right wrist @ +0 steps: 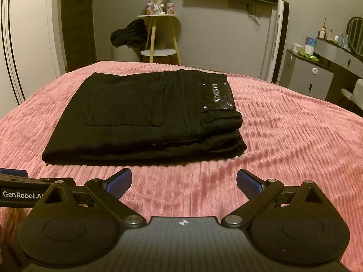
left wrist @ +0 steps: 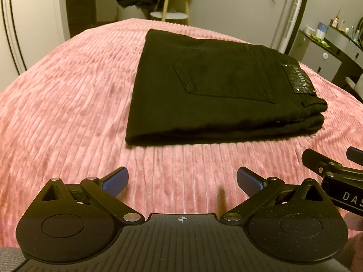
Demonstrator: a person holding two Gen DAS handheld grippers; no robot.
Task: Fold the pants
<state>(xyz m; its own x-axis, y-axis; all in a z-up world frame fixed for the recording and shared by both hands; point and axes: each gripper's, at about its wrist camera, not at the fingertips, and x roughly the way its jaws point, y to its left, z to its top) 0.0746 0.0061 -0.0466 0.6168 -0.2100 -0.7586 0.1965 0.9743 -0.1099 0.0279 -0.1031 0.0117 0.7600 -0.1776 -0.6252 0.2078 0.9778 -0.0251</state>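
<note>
Pants [left wrist: 204,83]: black denim, folded into a compact rectangle of several layers; back pocket and leather waistband patch [left wrist: 298,78] face up.
Location: mid-bed on the pink ribbed bedspread [left wrist: 56,113], ahead of both grippers, touching neither.
Left gripper [left wrist: 182,179]: jaws spread wide, nothing between the blue pads; held over bare bedspread near the bundle's front edge.
Right gripper [right wrist: 184,180]: jaws likewise released and empty, just beside the left one, also short of the pants.
Task stage (judgement): fold looks finished; layers stack evenly, with only the waistband corner slightly staggered.
Handling (judgement): denim is soft but thick, moderately heavy for cloth, not slippery, not fragile; the stack should hold shape yet could slump if lifted by one layer.
Grip point (judgement): pinch the full stack at the rounded folded edge [right wrist: 95,154], or both short ends together; avoid the top layer alone.
Risk (judgement): snagging a belt loop [right wrist: 205,122] or unfolding the waistband end.
</note>
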